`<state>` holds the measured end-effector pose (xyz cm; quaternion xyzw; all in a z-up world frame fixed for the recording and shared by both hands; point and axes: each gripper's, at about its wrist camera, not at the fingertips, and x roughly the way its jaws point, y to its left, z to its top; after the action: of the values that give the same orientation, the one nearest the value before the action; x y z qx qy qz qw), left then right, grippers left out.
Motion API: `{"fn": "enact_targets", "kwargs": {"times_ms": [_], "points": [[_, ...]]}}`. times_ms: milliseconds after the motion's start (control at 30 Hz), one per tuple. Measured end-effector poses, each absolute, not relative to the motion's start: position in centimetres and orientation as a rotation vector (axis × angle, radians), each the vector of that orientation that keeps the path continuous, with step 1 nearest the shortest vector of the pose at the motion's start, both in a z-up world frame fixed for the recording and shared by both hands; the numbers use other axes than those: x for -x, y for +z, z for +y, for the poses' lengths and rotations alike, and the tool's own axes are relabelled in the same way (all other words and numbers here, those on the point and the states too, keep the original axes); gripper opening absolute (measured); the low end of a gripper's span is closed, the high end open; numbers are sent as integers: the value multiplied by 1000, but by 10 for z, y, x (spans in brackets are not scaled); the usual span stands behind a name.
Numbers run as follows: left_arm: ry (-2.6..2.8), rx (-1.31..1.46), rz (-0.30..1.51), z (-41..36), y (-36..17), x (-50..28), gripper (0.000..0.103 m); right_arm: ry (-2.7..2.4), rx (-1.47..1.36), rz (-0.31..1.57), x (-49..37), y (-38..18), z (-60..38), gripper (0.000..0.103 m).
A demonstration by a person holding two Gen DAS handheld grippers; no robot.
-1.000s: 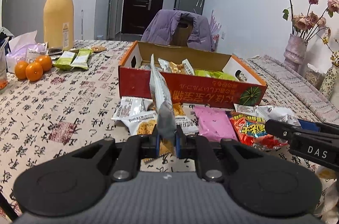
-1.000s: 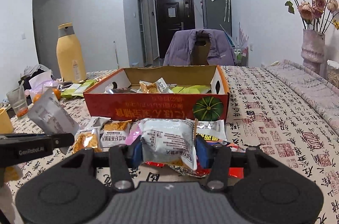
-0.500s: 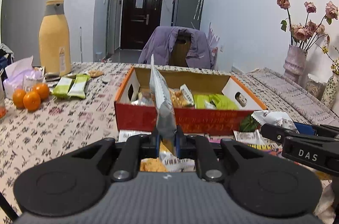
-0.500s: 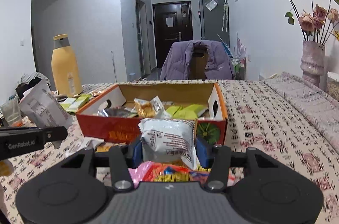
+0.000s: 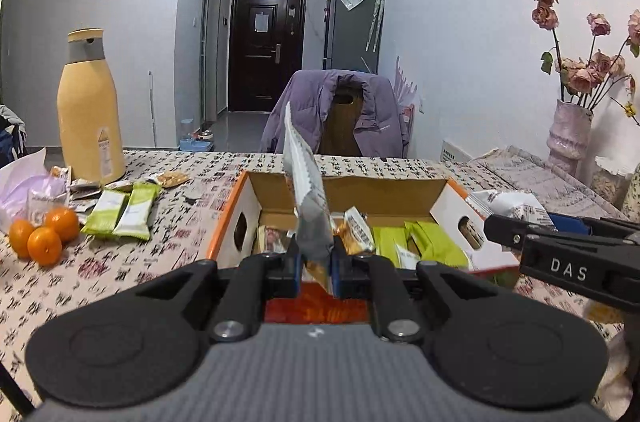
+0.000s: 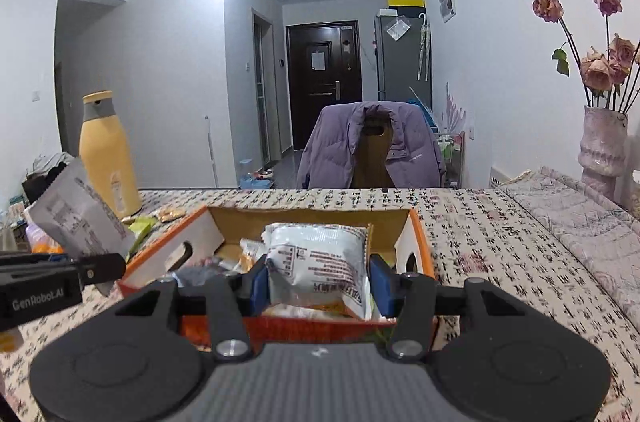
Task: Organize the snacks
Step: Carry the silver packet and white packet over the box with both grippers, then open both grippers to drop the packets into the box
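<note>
An open orange cardboard box (image 5: 234, 212) (image 6: 416, 222) holds several snack packets, green ones (image 5: 424, 242) among them. My left gripper (image 5: 314, 268) is shut on a grey-white snack packet (image 5: 306, 190), held edge-up over the box's near wall. My right gripper (image 6: 320, 280) is shut on a white puffy snack packet (image 6: 320, 262), held flat above the box's near side. In the left wrist view the right gripper's finger (image 5: 560, 250) and its packet (image 5: 508, 202) show at the right. The left gripper's finger (image 6: 52, 278) and its packet (image 6: 76, 218) show at the left of the right wrist view.
The patterned tablecloth (image 5: 120, 262) carries a tall yellow bottle (image 5: 90, 114), three oranges (image 5: 42, 236) and two green bars (image 5: 120, 214) at the left. A chair with a purple jacket (image 5: 340, 114) stands behind the table. A vase of dried roses (image 6: 604, 150) stands at the right.
Both grippers rose and moved forward with their packets, from above the loose snacks in front of the box to over its near wall. The box now looks closer and its inside shows.
</note>
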<state>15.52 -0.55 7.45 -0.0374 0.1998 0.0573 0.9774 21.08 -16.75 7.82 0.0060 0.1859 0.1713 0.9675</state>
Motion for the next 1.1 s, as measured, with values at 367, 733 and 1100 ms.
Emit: {"fn": "enact_targets", "kwargs": {"times_ms": [367, 733, 1100], "points": [[125, 84, 424, 1, 71, -224, 14, 326, -32, 404, -278, 72, -145, 50], [154, 117, 498, 18, 35, -263, 14, 297, -31, 431, -297, 45, -146, 50], [184, 126, 439, 25, 33, -254, 85, 281, -25, 480, -299, 36, -147, 82]]}}
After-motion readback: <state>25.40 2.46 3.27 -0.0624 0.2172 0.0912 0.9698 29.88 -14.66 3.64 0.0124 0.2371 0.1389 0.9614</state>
